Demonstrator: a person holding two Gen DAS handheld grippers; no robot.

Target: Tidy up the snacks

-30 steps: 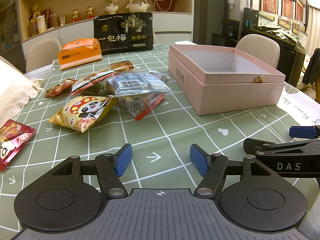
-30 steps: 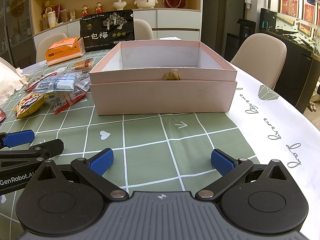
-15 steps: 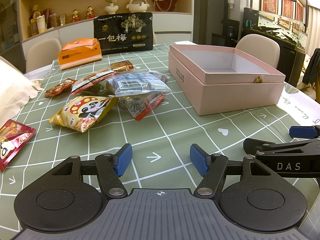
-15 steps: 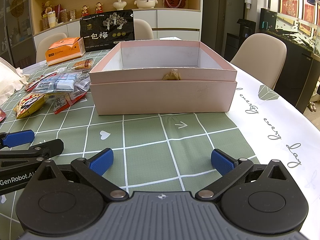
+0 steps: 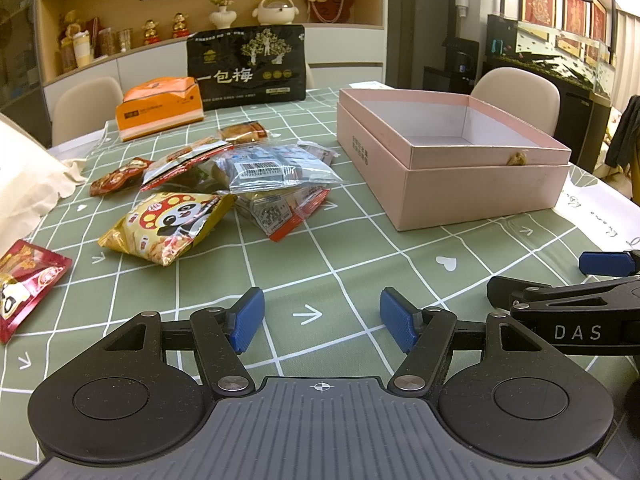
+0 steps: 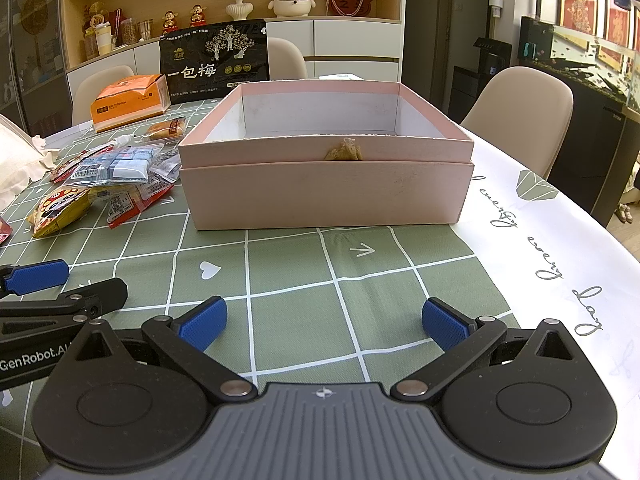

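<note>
A pile of snack packets lies on the green checked tablecloth: a yellow panda bag (image 5: 168,226) (image 6: 60,210), a clear pack with a barcode (image 5: 272,170) (image 6: 114,166), a red-edged packet (image 5: 286,214) and a small red packet (image 5: 118,176). A red packet (image 5: 24,284) lies apart at the left. An open pink box (image 5: 452,156) (image 6: 324,160) stands to the right of the pile, nothing inside that I can see. My left gripper (image 5: 322,318) is open near the table's front, short of the pile. My right gripper (image 6: 324,322) is open in front of the box.
At the back stand an orange carton (image 5: 158,108) (image 6: 128,100) and a large black bag (image 5: 248,66) (image 6: 216,62). A white cloth bag (image 5: 24,176) lies at the left. Cream chairs (image 6: 520,116) ring the table. The white tablecloth border (image 6: 560,264) runs along the right.
</note>
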